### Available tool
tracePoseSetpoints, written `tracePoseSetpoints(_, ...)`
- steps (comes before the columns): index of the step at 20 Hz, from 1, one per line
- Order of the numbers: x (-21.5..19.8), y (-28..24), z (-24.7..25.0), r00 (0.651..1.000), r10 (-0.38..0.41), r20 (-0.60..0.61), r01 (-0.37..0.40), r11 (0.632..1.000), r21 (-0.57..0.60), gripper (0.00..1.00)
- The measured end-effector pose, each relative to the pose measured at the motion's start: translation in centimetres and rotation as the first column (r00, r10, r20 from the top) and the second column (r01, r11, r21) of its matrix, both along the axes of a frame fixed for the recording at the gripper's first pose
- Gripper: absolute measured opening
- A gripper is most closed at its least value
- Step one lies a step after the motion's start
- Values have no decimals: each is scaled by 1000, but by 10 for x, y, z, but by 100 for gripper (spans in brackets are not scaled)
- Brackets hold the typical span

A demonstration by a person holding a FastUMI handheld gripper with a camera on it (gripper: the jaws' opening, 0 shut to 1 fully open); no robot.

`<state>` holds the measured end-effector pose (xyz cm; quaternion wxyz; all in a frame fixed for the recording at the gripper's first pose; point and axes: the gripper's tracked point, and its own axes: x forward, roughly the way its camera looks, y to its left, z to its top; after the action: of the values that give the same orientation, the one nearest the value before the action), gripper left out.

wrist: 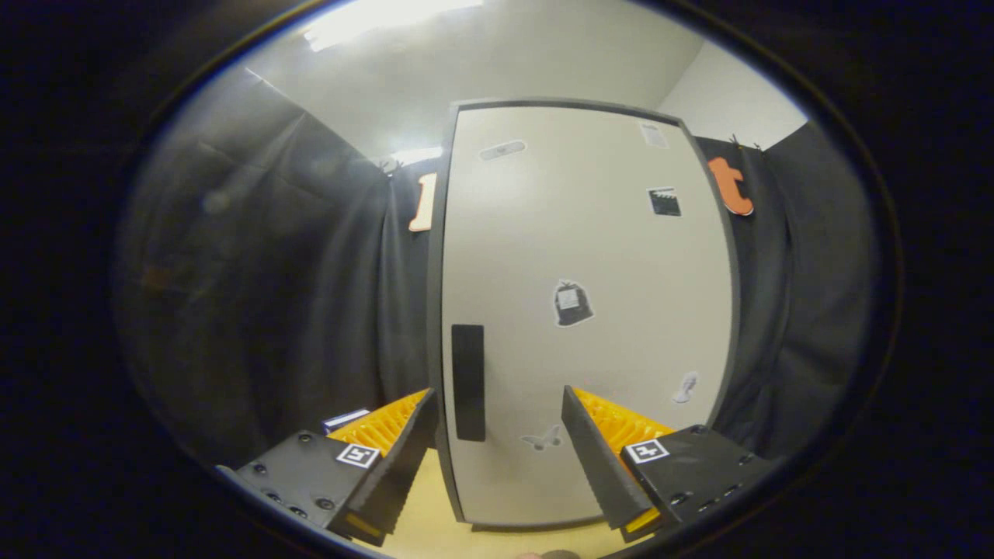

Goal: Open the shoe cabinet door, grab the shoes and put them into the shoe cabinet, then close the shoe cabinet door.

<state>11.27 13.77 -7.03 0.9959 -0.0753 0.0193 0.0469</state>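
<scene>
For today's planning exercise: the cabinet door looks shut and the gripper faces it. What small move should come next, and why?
Probably ease forward and slightly left so the open gripper straddles the dark handle. The cabinet door is closed, and the handle sits just ahead, nearer the left finger.

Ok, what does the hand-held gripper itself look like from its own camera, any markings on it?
The hand-held gripper has two wedge-shaped fingers with ridged inner faces, standing apart with nothing between them. Each sits on a flat dark mounting block with screw holes. A small square black-and-white marker is stuck on the left block and another on the right block. No cables are visible.
</scene>
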Motion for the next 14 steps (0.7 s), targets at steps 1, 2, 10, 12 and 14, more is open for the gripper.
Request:
tracePoseSetpoints(1,9,4,-3,1000,-1,-2,1,1000,-4,100)
tracePoseSetpoints(2,18,6,-7,1000,-4,-8,4,1000,-6,100)
tracePoseSetpoints(10,63,21,-37,996,-49,-69,46,998,-36,76)
tracePoseSetpoints(12,70,23,-43,995,-64,-82,62,998,-32,67)
tracePoseSetpoints(14,76,20,-46,992,-87,-93,83,995,-46,57)
